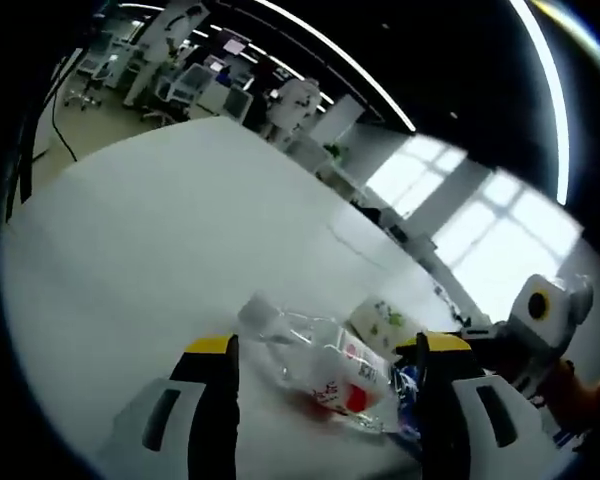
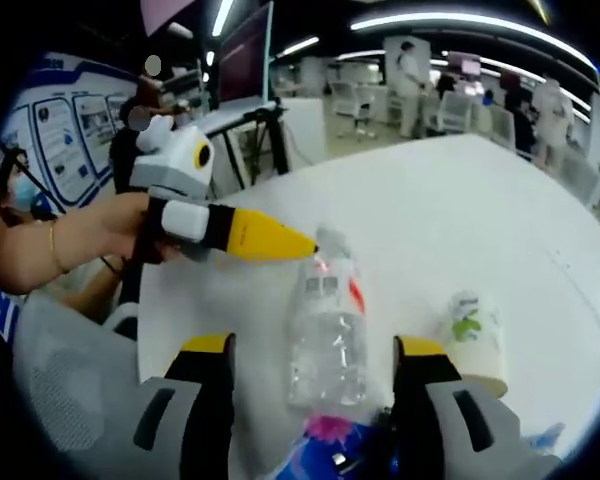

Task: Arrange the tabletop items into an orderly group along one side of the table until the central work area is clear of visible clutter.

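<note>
While the clear plastic bottle [image 2: 327, 335] lies on its side on the white tabletop [image 2: 460, 210], squarely between your right gripper [image 2: 315, 375] jaws, both pairs stand open and empty. Left gripper [image 2: 280, 241] tips sit at its cap. White carton [image 2: 472, 340]: just outside your right-hand jaw. Blue-pink wrapper [image 2: 325, 450]: nearest, between the jaw bases. Close on the bottle mid-body, squarely, since it may roll.
</note>
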`<state>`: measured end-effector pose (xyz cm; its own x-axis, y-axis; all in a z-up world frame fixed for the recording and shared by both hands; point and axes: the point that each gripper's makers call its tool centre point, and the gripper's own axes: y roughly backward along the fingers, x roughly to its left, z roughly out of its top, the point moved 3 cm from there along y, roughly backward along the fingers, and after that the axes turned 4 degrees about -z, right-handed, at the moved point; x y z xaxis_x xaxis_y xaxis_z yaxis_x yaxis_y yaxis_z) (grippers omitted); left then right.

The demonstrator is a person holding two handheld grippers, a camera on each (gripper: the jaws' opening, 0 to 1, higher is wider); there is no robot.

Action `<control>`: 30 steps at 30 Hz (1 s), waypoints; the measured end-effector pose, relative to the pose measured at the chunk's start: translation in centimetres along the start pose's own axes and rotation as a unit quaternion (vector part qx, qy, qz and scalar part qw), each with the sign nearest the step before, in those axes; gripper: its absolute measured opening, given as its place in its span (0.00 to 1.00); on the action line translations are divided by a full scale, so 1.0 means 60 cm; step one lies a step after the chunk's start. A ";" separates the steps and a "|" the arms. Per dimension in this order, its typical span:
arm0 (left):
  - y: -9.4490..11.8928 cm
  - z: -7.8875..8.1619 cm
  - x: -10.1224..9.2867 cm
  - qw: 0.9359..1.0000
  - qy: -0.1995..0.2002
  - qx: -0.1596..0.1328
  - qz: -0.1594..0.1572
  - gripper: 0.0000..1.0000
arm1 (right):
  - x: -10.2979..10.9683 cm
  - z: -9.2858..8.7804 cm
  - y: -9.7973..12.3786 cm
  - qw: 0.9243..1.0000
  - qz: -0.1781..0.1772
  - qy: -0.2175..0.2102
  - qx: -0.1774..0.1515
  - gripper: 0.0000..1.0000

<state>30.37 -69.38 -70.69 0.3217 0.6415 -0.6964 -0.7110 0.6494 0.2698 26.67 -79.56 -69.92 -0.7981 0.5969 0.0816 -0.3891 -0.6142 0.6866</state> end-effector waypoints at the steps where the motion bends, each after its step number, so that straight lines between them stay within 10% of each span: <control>1: -0.001 0.000 0.003 1.000 0.001 -0.001 0.002 0.67 | 0.000 -0.001 -0.004 1.000 0.000 -0.001 0.001 0.58; 30: -0.041 0.007 0.042 0.993 0.112 -0.033 0.021 0.35 | -0.008 -0.039 -0.039 0.998 -0.021 0.026 0.050 0.39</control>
<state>33.20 -69.18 -72.80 0.1493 0.5555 -0.8180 -0.7629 0.5910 0.2621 26.87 -79.61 -73.28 -0.8060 0.5918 0.0146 -0.3776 -0.5329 0.7573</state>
